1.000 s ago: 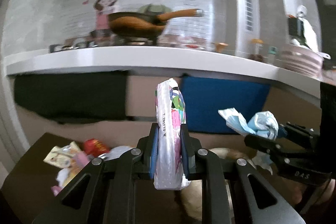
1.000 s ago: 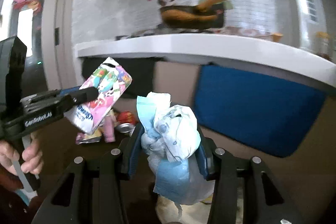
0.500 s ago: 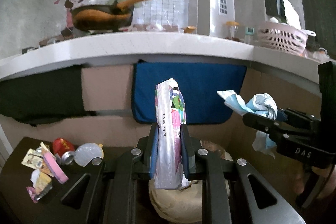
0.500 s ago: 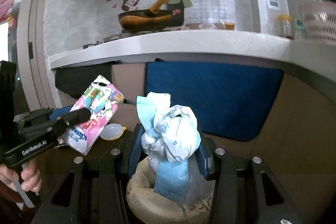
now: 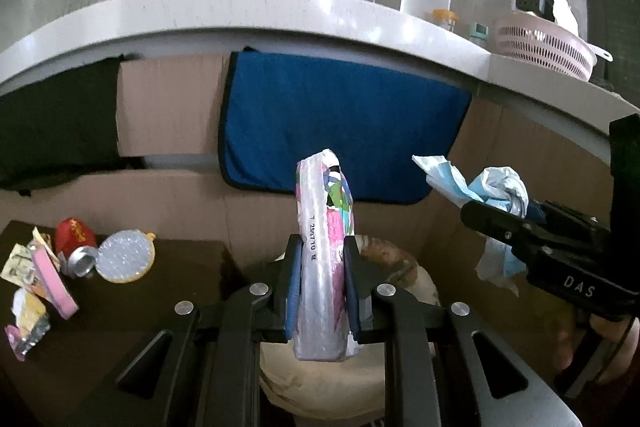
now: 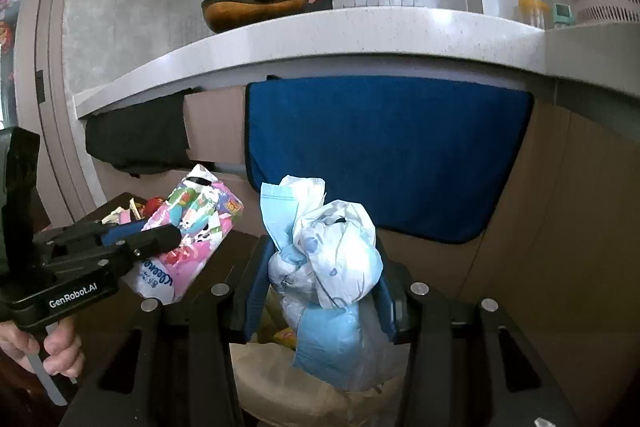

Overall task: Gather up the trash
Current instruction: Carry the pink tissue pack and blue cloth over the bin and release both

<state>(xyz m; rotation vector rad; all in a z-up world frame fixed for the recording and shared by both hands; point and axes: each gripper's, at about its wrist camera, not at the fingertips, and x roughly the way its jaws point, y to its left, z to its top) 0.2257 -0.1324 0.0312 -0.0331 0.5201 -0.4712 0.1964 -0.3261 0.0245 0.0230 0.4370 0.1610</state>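
Note:
My left gripper (image 5: 322,283) is shut on a flat pink and white printed packet (image 5: 323,251), held upright over a tan paper trash bag (image 5: 400,267). The packet also shows in the right wrist view (image 6: 188,239). My right gripper (image 6: 320,283) is shut on a crumpled wad of blue and white tissue and plastic (image 6: 328,267), above the same bag (image 6: 280,379). The wad also shows in the left wrist view (image 5: 484,195), to the right of the packet.
A dark low table (image 5: 132,307) at the left carries a red can (image 5: 74,243), a round bubble-wrap disc (image 5: 126,257) and several wrappers (image 5: 32,291). A blue cloth (image 5: 340,123) hangs under a white counter (image 5: 280,15). A pink basket (image 5: 540,47) stands on the counter.
Both grippers have swung right with their loads, from over the littered table to above the paper bag. The bag's opening now shows under both.

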